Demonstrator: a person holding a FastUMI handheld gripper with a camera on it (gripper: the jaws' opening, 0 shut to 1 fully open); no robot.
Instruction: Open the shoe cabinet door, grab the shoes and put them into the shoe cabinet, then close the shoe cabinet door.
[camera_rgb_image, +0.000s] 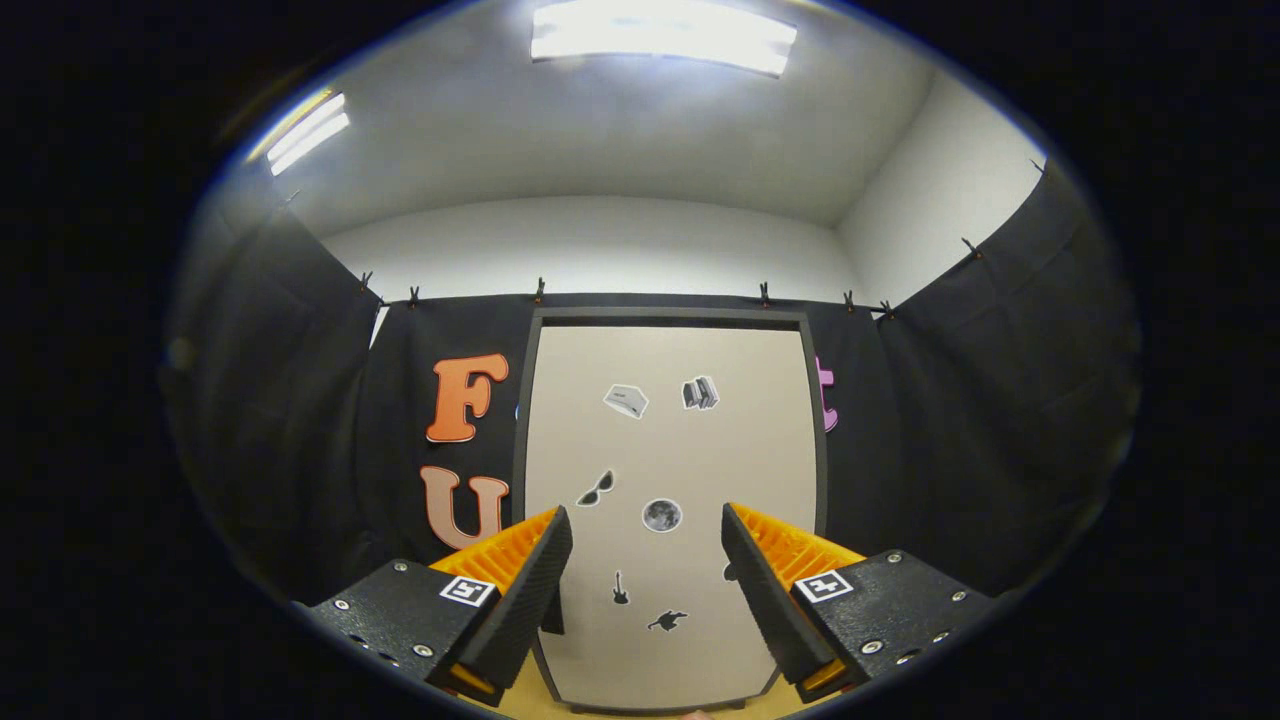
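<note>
No readable writing is seen on the shoe cabinet door (668, 450); only small picture stickers (662, 515) are stuck on it. The door is a pale beige panel in a dark frame, seen shut. It stands straight ahead, beyond the claw (647, 560), whose fingers are spread apart and grasp nothing

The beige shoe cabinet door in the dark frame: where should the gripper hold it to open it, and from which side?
The beige door is shut and its face offers no grip. A small dark piece at its left edge, beside the left finger, may be a handle: probably pinch that, coming from the front with the open gripper.
</note>
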